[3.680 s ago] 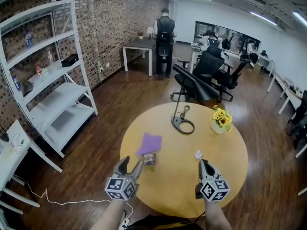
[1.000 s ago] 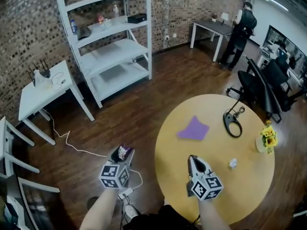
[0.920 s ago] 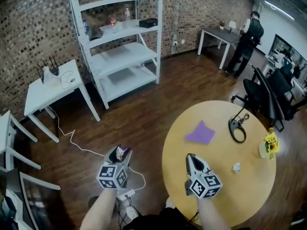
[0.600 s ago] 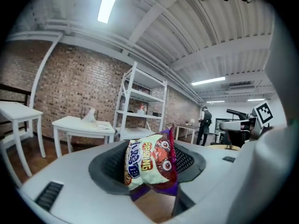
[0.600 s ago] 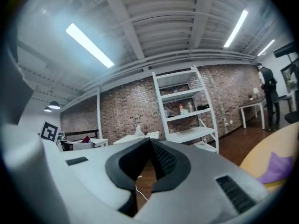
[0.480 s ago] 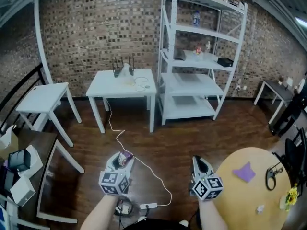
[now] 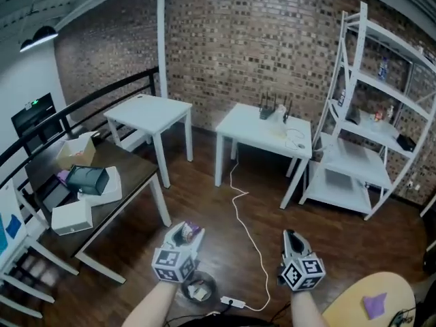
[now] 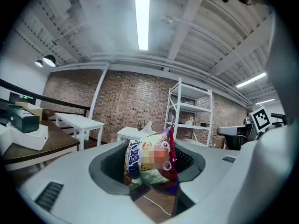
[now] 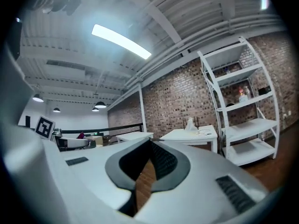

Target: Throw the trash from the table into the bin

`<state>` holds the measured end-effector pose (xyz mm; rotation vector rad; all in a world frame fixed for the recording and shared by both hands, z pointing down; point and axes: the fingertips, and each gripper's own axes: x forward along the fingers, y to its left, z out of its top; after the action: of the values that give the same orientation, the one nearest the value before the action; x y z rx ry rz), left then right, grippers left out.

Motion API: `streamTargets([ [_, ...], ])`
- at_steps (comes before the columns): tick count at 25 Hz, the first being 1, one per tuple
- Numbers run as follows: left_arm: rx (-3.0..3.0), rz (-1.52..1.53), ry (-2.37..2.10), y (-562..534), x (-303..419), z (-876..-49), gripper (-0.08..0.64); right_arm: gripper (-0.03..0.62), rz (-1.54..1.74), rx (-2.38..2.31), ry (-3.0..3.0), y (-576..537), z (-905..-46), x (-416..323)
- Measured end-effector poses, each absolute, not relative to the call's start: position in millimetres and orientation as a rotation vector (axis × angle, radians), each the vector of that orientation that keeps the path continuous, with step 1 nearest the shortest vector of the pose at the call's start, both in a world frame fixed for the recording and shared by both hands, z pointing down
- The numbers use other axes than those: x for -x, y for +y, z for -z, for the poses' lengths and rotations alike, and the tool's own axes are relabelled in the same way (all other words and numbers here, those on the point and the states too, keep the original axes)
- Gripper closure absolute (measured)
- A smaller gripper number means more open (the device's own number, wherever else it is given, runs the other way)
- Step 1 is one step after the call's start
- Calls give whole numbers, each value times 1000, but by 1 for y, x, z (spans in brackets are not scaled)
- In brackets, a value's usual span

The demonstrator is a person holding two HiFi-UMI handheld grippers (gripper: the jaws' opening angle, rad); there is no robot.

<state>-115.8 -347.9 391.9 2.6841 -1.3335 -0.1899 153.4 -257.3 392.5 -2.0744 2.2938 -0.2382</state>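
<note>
A crumpled snack packet [image 7: 191, 231] sticks out of my left gripper [image 7: 184, 236], which is shut on it. In the left gripper view the packet [image 8: 148, 158] fills the gap between the jaws of that gripper [image 8: 153, 148]. A small round bin [image 7: 198, 289] with some rubbish in it stands on the wooden floor, just below and in front of my left hand. My right gripper [image 7: 292, 238] is held level to the right of it, shut and with nothing in it; its tips [image 9: 149, 143] meet in the right gripper view. The edge of the round yellow table [image 7: 351, 310] shows at the bottom right, with a purple cloth [image 7: 375, 305] on it.
Two white tables [image 7: 148, 113] [image 7: 267, 129] stand by the brick wall, and white shelving [image 7: 371, 125] is at the right. A dark desk [image 7: 112, 182] with boxes is at the left, by a black railing. A white cable [image 7: 246, 231] with a power strip runs over the floor between the grippers.
The view has swung left, away from the round table, with both grippers carried along. The bin has come into view under my left gripper. The packet stays gripped.
</note>
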Motion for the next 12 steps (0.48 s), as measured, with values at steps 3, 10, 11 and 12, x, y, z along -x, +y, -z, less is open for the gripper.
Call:
streamTargets([
  [3, -2621, 172, -1424, -345, 148, -405, 327, 588, 249, 1996, 2388, -279, -398, -127],
  [10, -2500, 102, -1526, -336, 182, -438, 327, 588, 374, 1878, 2529, -302, -435, -90],
  [11, -2487, 87, -1525, -334, 182, -445, 327, 588, 396, 1874, 2540, -302, -441, -88],
  [12, -2475, 72, -1521, -333, 182, -452, 327, 588, 421, 1871, 2550, -302, -449, -86],
])
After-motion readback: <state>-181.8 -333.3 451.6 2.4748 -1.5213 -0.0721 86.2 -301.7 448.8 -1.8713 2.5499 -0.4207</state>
